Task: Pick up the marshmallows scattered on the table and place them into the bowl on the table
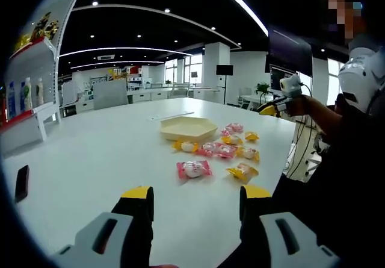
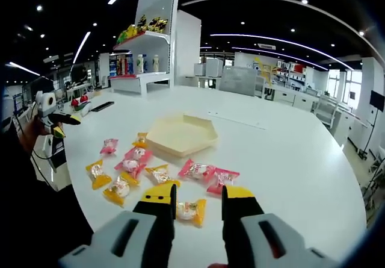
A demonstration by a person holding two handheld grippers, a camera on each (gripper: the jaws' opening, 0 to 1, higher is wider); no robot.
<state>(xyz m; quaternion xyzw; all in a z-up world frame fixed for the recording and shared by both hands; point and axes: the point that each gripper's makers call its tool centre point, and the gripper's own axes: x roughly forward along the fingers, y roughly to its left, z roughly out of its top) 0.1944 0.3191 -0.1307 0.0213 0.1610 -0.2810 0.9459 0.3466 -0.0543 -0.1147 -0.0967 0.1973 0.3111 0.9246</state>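
Yellow marshmallow [image 2: 190, 211] between R gripper [image 2: 198, 203] jaws, phone [image 1: 22, 183] by L gripper [image 1: 197, 203]

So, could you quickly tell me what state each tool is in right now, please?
Left tool: open, holding nothing, above the table.
Right tool: open, holding nothing; a yellow-wrapped marshmallow shows between its jaws.

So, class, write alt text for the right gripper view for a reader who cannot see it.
The open right gripper hangs over a white table, an orange-wrapped marshmallow lying between its yellow tips. More pink and orange wrapped marshmallows lie scattered beside an empty hexagonal cream bowl. At the left edge, the left gripper is held up.
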